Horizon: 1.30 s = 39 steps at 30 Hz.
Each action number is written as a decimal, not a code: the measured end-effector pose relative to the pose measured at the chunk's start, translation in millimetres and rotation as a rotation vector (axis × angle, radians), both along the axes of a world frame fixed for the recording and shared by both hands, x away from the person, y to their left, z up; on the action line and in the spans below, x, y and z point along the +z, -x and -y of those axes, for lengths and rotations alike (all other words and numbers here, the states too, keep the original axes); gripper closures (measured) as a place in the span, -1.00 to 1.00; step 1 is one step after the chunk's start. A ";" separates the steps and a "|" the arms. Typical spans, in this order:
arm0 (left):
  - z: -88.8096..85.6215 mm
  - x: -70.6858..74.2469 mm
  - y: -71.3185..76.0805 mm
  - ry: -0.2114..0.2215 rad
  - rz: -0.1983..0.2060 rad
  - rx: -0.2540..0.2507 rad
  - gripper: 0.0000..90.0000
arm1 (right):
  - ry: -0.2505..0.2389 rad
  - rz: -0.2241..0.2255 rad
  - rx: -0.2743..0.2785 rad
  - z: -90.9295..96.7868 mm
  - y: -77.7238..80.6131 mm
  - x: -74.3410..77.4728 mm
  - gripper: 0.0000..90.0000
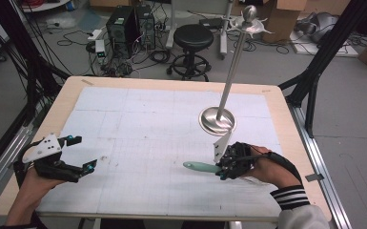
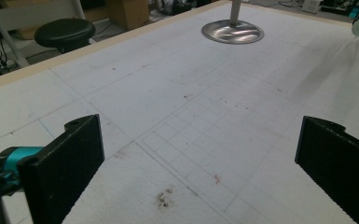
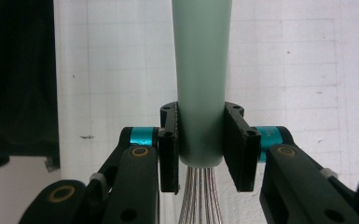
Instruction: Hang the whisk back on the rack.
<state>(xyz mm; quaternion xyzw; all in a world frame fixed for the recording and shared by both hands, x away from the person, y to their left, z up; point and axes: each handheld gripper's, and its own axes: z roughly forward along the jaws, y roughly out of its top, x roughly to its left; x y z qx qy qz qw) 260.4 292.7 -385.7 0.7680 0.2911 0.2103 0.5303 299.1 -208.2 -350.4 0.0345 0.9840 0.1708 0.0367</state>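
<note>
Pale green was the handle of the whisk (image 3: 200, 79), and it was clamped between the two black jaws of the right hand-held gripper (image 3: 200, 149), which were closed on it just above the point where the thin steel wires left the handle. In the high view the same whisk (image 1: 201, 167) was seen lying about level above the counter (image 1: 138, 119), its green handle pointing toward the left hand-held gripper (image 1: 78, 155), while the right hand-held gripper (image 1: 224, 172) was held by a hand in a black glove with a striped cuff. Just beyond this hand a chrome stand (image 1: 218, 119) was placed on the white gridded sheet, with a round base, a tall thin pole and hooks at the top. The left hand-held gripper was kept near the left edge of the counter, well apart from the whisk; its jaws were spread wide and nothing was held between them, as the left gripper view confirmed. In that view the base of the stand (image 2: 232, 31) was seen far ahead.
</note>
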 end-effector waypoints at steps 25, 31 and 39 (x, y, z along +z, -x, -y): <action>-0.6 -0.1 0.6 -0.001 0.003 0.000 -0.96 | -0.227 0.032 -0.071 32.3 -5.4 39.4 0.55; 0.2 0.5 0.1 0.003 0.001 0.004 -0.96 | -0.303 0.037 -0.077 42.1 -4.9 46.5 0.55; 0.8 1.3 -0.4 0.004 0.003 0.001 -0.96 | -0.425 0.043 -0.112 59.0 -6.9 59.5 0.54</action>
